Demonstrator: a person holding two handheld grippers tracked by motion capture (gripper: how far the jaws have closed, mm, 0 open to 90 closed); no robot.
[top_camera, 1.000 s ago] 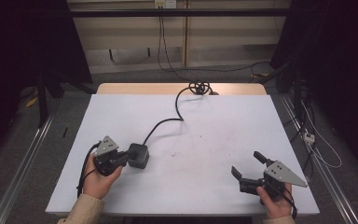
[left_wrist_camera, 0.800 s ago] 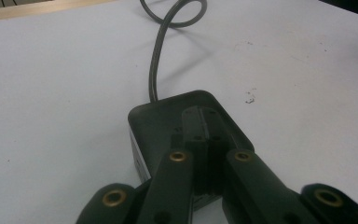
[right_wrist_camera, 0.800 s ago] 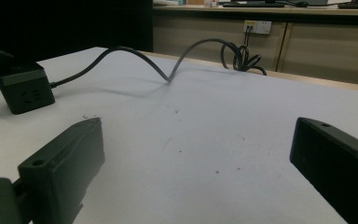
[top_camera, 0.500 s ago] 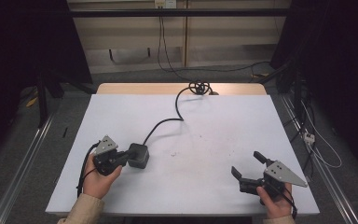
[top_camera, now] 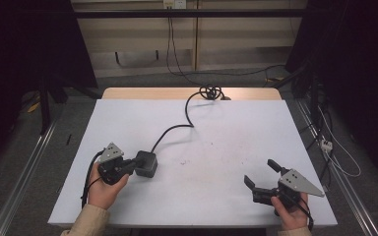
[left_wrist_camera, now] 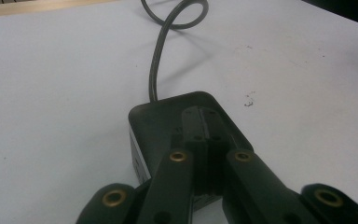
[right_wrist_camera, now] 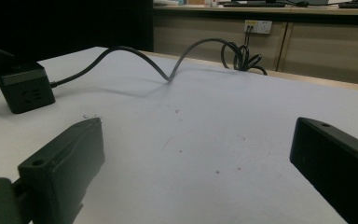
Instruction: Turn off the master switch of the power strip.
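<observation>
No brand or readable writing shows on the black socket cube (top_camera: 146, 163); in the right gripper view its near face (right_wrist_camera: 28, 95) carries only a faint moulded socket pattern, too dim to read. The cube sits on the white desk (top_camera: 226, 132) in the lower left of the high view, with its dark cable (top_camera: 177, 129) snaking up and to the right to a coil at the desk's far edge, near the top centre of the frame.

The left tongs (top_camera: 130, 166) lie just to the left of the cube, held by the person's left hand (top_camera: 103, 189). In the left gripper view the two black jaws are pressed together, pad against pad with no gap, and their tips (left_wrist_camera: 204, 122) rest over the top of the cube (left_wrist_camera: 158, 116) rather than clasping its sides; the cable leaves the cube's far side toward the top of that frame.

The right tongs (top_camera: 261, 173) sit in the lower right of the high view, well apart from the cube, held by the right hand (top_camera: 289, 211). Their jaws stand wide, with bare desk between them (right_wrist_camera: 191, 154).
</observation>
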